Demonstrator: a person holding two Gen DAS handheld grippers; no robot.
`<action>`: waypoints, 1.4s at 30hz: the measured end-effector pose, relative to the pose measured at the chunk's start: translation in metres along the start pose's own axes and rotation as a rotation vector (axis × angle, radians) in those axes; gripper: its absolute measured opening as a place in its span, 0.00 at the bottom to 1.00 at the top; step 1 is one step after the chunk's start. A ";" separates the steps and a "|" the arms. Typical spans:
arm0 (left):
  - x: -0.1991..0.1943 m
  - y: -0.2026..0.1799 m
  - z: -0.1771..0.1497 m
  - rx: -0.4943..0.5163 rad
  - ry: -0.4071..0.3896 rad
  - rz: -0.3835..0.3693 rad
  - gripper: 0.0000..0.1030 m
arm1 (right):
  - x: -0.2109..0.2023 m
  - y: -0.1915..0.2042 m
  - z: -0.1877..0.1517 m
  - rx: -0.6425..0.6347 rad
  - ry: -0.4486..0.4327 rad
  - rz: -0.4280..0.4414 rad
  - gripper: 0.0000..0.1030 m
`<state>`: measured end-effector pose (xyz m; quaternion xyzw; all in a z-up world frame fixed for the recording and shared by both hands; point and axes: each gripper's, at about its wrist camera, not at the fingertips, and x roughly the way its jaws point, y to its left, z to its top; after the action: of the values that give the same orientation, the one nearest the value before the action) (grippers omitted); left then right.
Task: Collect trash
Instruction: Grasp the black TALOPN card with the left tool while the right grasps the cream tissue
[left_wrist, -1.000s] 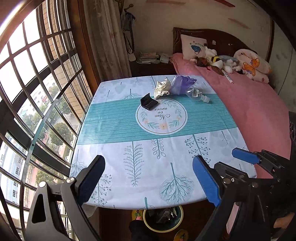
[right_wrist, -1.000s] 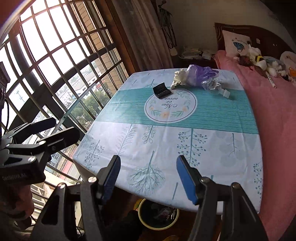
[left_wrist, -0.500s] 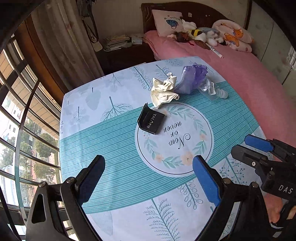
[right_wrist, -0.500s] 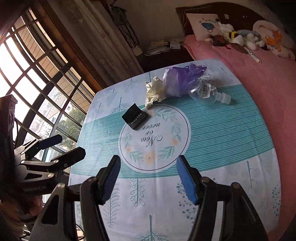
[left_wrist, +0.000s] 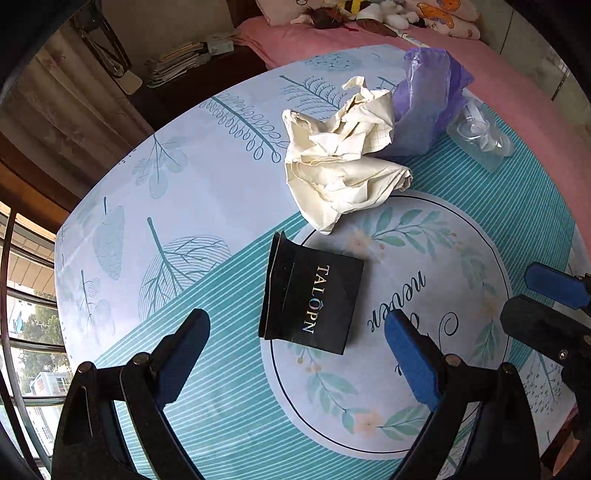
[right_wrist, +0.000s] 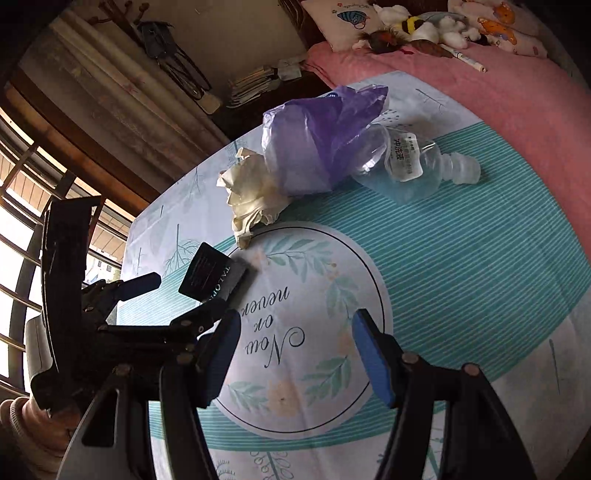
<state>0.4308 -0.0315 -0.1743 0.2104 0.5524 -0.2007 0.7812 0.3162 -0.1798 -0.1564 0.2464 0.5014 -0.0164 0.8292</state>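
On the leaf-patterned tablecloth lie a black "TALOPN" box, crumpled cream paper, a purple plastic bag and a clear plastic bottle. My left gripper hangs open just above the black box, which sits between and slightly beyond its blue-padded fingers. My right gripper is open over the round "Now or never" print, empty. In the right wrist view the left gripper reaches toward the box.
A pink-covered bed with pillows and soft toys borders the table's far and right sides. A dark side table with stacked papers stands beyond the far edge. Barred windows and a curtain fill the left.
Both grippers came forward and down over the table, from its near edge to the centre. The left one now hovers at the black box. The bin under the table has left view.
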 end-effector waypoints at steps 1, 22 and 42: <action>0.006 -0.002 0.000 0.009 0.014 0.006 0.91 | 0.003 -0.001 0.000 0.010 0.005 0.000 0.61; -0.031 0.045 0.001 -0.094 -0.103 -0.066 0.39 | 0.027 0.035 0.050 0.156 -0.008 0.144 0.82; -0.051 0.079 0.002 -0.249 -0.155 -0.052 0.39 | 0.099 0.031 0.090 0.302 0.037 0.072 0.43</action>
<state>0.4600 0.0374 -0.1164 0.0813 0.5164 -0.1663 0.8361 0.4476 -0.1688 -0.1935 0.3865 0.4992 -0.0573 0.7734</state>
